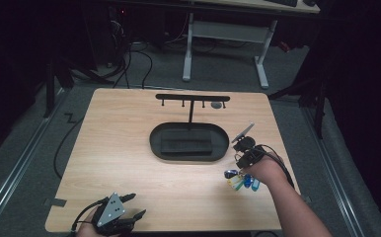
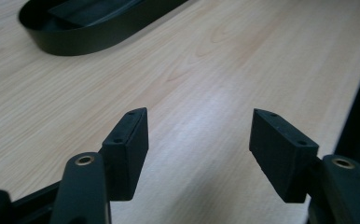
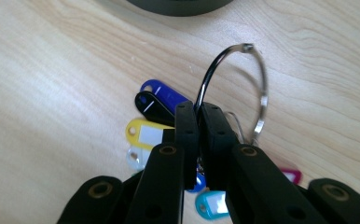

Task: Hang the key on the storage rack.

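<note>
A metal key ring carries several coloured plastic tags, among them blue, black, yellow, cyan and pink. My right gripper is shut on the ring's wire, and the loop rises beyond the jaws. The tags lie spread on the wood below. In the high view the tags sit at the table's front right, under my right gripper. My left gripper rests at the front left edge. It is open, and my left gripper holds nothing.
A black oval tray with a dark block inside sits mid-table. A T-shaped hook rack rises from its back, with a small grey item under the bar's right end. The tray's rim lies ahead of the left gripper.
</note>
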A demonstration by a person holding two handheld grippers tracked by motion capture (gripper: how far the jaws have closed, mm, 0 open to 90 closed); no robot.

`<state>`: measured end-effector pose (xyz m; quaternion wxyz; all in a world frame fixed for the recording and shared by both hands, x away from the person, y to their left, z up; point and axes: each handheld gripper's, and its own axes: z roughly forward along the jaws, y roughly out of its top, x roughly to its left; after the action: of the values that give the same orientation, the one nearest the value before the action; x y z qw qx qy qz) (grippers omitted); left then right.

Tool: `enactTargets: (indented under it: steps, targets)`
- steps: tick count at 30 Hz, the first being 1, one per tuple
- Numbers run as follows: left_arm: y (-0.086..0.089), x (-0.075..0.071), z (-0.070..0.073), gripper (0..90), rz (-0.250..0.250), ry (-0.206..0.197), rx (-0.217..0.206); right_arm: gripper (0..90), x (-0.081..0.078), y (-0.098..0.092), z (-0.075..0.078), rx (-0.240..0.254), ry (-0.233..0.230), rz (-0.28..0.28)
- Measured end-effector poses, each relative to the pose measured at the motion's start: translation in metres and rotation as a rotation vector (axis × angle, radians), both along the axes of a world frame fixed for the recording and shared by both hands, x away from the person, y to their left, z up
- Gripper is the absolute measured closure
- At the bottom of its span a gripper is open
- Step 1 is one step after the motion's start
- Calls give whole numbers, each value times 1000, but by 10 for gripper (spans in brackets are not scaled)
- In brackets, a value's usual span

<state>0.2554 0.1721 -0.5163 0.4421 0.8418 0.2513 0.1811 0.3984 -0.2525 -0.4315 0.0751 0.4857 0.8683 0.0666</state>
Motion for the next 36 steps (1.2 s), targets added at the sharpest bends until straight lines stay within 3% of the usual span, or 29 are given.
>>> enactTargets:
  steps: [6, 20, 26, 34, 36]
  targets:
    - [6, 4, -1, 351, 77, 12, 5, 879, -13, 1, 33, -18, -40, 54]
    - [10, 7, -2, 330, 112, 26, -1, 880, -34, 7, 97, -35, -81, 102]
    - [12, 10, -3, 321, 125, 32, -7, 880, -38, 9, 114, -41, -91, 110]
    - [15, 11, -4, 304, 143, 21, 4, 880, -37, 13, 120, -43, -86, 106]
    - [17, 13, -4, 304, 152, 20, 3, 880, -36, 14, 122, -41, -91, 127]
